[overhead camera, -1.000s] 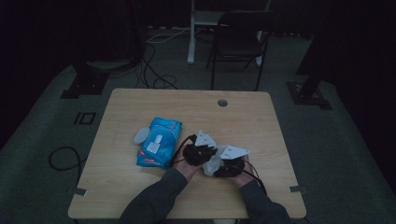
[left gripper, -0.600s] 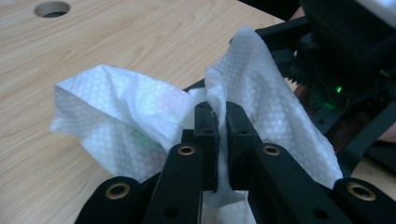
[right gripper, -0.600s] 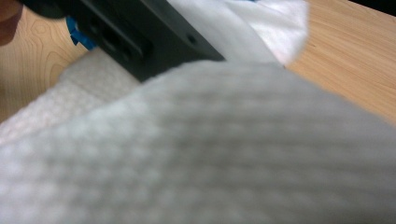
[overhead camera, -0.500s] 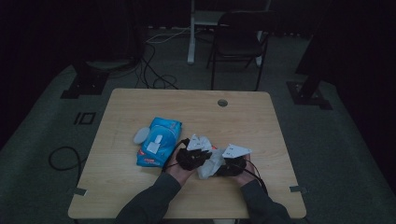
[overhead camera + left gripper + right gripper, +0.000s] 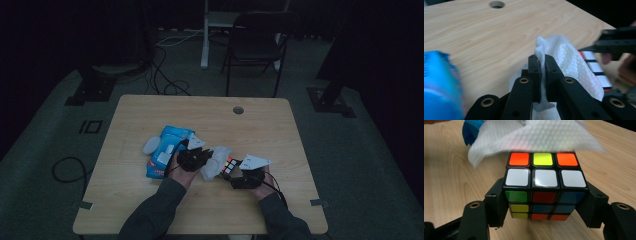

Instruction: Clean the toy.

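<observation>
Wiping a puzzle cube with a tissue

The left gripper (image 5: 540, 65), jaws pinched on the white embossed paper tissue (image 5: 571, 62), has drawn leftward over the last second, dragging it across the multicoloured plastic puzzle cube (image 5: 544, 185); the cube sits clamped in the right gripper (image 5: 543, 206) just above the light wooden table (image 5: 280, 125). Likely mid-wipe; blue wipes pack (image 5: 167, 150) lies beside.

cube (image 5: 544, 192) top perhaps under wipe (image 5: 536, 137)
</observation>
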The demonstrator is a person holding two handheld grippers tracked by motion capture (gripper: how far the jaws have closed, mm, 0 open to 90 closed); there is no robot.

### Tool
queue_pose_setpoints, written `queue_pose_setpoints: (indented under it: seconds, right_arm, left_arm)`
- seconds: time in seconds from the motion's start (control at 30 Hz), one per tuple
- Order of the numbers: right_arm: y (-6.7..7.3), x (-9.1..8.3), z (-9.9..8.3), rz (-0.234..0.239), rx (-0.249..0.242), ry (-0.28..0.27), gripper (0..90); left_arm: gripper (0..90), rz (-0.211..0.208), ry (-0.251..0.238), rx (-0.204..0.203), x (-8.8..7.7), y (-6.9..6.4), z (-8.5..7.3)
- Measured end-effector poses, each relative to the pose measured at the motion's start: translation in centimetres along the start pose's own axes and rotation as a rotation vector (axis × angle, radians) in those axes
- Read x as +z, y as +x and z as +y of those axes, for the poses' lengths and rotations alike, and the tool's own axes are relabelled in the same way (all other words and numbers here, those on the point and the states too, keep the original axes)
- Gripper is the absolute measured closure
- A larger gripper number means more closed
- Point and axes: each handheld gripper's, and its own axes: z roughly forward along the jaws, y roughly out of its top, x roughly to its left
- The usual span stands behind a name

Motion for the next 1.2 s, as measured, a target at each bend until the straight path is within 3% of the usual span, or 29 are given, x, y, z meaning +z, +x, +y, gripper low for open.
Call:
queue_pose_setpoints:
  seconds: [0.33, 0.43, 0.57, 0.8, 1.2]
  right_arm:
    - [-0.1, -0.4, 0.1, -0.003, 0.006, -0.011, 34.7]
    - [-0.1, -0.5, 0.1, -0.001, 0.006, -0.012, 34.7]
    - [0.1, -0.3, 0.1, 0.001, -0.003, -0.011, 34.7]
    - [0.4, 0.1, 0.2, 0.005, -0.024, -0.001, 34.8]
    - [0.3, 0.5, 0.0, -0.011, -0.023, 0.027, 34.7]
  left_arm:
    - [86.5, 0.070, 0.018, -0.016, -0.1, 1.6, -0.2]
    - [86.5, 0.046, 0.020, -0.035, 0.1, 1.6, -0.4]
    - [86.5, 0.001, 0.013, -0.003, 0.4, 0.6, -0.3]
    - [86.5, -0.083, 0.001, 0.018, 0.7, -1.1, -0.1]
    - [86.4, -0.129, -0.037, 0.041, -0.6, -2.6, 1.0]
